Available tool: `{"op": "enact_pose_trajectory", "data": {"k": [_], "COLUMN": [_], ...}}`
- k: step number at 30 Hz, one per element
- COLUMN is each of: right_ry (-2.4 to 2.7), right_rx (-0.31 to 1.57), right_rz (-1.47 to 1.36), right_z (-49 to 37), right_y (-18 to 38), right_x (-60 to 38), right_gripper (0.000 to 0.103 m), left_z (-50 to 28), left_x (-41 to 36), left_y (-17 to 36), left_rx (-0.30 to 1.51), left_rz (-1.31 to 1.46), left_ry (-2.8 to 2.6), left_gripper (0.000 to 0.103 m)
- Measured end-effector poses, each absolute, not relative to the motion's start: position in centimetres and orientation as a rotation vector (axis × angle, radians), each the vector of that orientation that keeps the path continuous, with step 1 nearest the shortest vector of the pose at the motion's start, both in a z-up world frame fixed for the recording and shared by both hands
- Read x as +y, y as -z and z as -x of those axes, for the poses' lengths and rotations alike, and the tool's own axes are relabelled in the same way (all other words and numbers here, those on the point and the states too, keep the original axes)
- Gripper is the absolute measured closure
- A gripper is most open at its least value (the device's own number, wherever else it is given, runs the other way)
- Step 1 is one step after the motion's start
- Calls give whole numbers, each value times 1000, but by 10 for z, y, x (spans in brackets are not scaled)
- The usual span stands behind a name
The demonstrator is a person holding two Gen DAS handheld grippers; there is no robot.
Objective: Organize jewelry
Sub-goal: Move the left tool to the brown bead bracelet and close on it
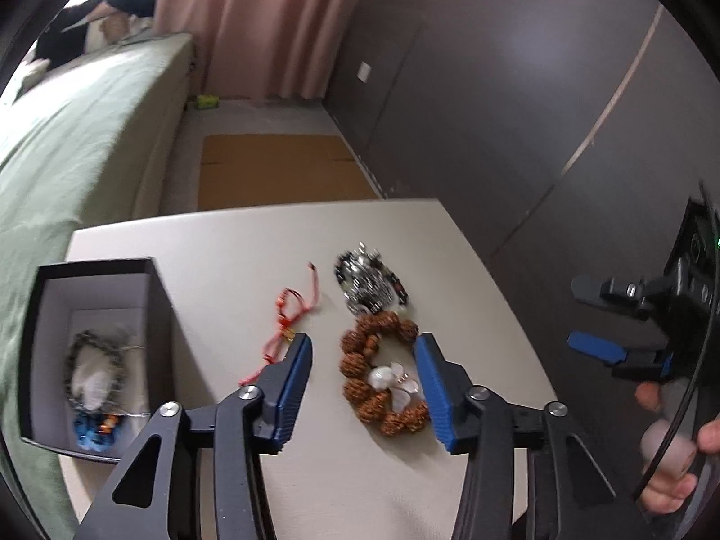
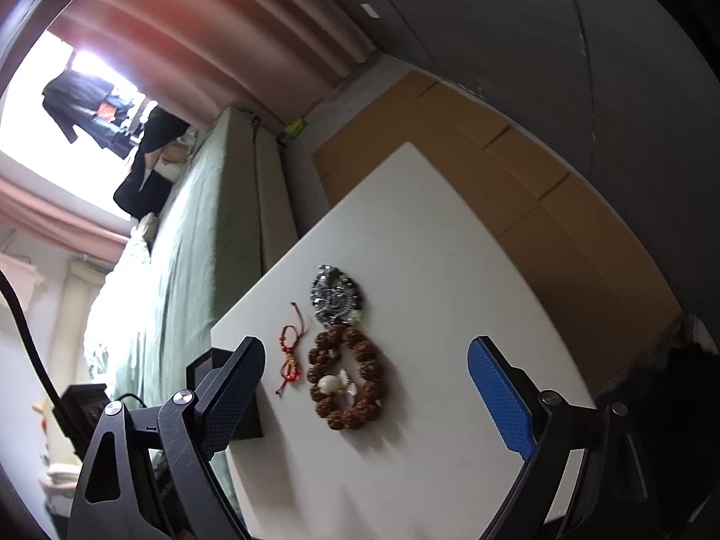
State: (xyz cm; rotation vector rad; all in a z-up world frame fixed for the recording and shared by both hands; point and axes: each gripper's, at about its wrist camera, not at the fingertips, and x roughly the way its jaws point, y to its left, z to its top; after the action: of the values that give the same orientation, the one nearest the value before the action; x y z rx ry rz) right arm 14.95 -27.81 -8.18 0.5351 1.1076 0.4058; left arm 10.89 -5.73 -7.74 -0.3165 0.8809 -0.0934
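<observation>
A brown bead bracelet (image 1: 382, 373) with white charms lies on the white table (image 1: 216, 252). My left gripper (image 1: 364, 351) is open, its blue fingers on either side of the bracelet just above it. A silver and black jewelry piece (image 1: 366, 285) lies beyond it, a red cord bracelet (image 1: 292, 319) to its left. An open black box (image 1: 96, 360) at the left holds a dark bead bracelet and blue beads. My right gripper (image 2: 364, 387) is open and empty, above the table; the brown bracelet (image 2: 344, 378) lies between its fingers in the right wrist view.
A green bed (image 1: 76, 135) runs along the table's left side. Flat cardboard (image 1: 279, 171) lies on the floor beyond the table. A dark wall (image 1: 517, 112) stands to the right. The right gripper (image 1: 594, 319) and the person's hand show at the left view's right edge.
</observation>
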Motion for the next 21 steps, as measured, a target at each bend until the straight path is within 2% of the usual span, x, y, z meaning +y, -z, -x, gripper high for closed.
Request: {"op": "enact_pose_trajectory", "data": {"k": [5, 15, 21], "right_ry": [-398, -401, -416], "right_rx": [1122, 1144, 1158], "right_rz": [-572, -598, -573], "right_z": [-152, -157, -158], "right_y": [89, 95, 96], "right_x": [-292, -296, -288], "right_gripper": [10, 10, 10], "left_z": [-118, -124, -121], "left_x": [-75, -86, -90], "left_y": [98, 132, 132], "left_rx": [936, 1075, 1083], "left_rz": [272, 217, 181], "left_ry": [125, 77, 69], "left_gripper": [67, 67, 67]}}
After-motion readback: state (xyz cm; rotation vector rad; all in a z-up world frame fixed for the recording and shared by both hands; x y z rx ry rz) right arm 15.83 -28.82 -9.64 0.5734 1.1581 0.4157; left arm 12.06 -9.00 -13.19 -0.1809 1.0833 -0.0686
